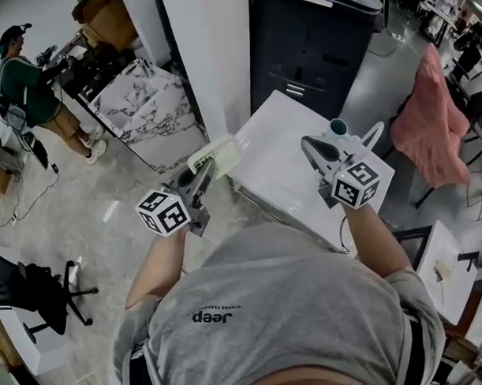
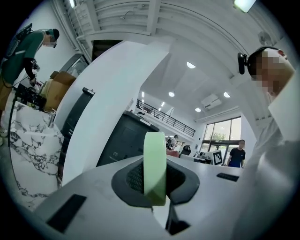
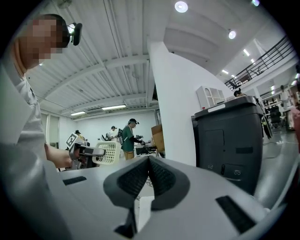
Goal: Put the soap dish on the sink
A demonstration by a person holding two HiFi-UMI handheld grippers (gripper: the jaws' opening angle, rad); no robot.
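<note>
The soap dish (image 1: 214,157) is a pale green slatted tray, and my left gripper (image 1: 204,169) is shut on one end of it. It hangs in the air off the near left corner of the white table (image 1: 266,161). In the left gripper view the soap dish (image 2: 154,161) stands edge-on between the dark pads. The right gripper view also catches the soap dish (image 3: 108,152) at the left, held out level. My right gripper (image 1: 310,143) is over the table with its jaws together and nothing in them; its pads (image 3: 161,176) meet at the tip. No sink can be made out.
A teal cup (image 1: 338,126) stands at the table's far edge. Behind it are a dark cabinet (image 1: 317,48) and a white pillar (image 1: 207,44). A marble-topped counter (image 1: 145,101) is at the left, with a person in green (image 1: 24,77) beside it. A pink cloth (image 1: 433,123) hangs at the right.
</note>
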